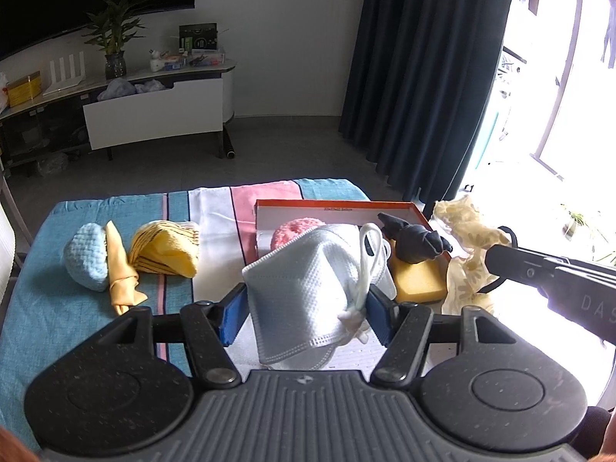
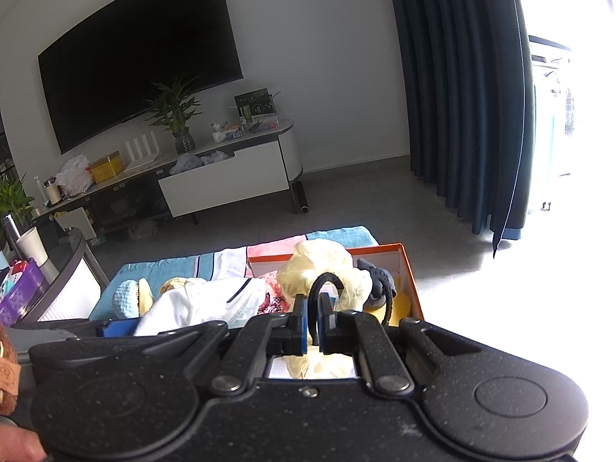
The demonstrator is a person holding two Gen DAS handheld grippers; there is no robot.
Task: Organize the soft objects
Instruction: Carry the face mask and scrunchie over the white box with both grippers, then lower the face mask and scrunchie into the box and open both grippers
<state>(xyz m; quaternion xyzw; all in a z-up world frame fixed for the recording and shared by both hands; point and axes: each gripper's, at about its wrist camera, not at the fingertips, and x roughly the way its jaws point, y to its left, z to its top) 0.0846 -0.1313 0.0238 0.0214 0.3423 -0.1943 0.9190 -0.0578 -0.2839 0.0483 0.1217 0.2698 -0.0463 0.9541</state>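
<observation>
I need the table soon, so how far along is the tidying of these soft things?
Roughly halfway. Already in the orange box: a pink sponge, a yellow sponge and a dark cloth bundle. In hand: the left claw holds a white face mask; the right claw grips a pale floral cloth. Left on the table: a blue knit piece, a yellow cloth and a striped yellow cloth.

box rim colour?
Orange rim, pale inside; clearest in the left wrist view.
</observation>
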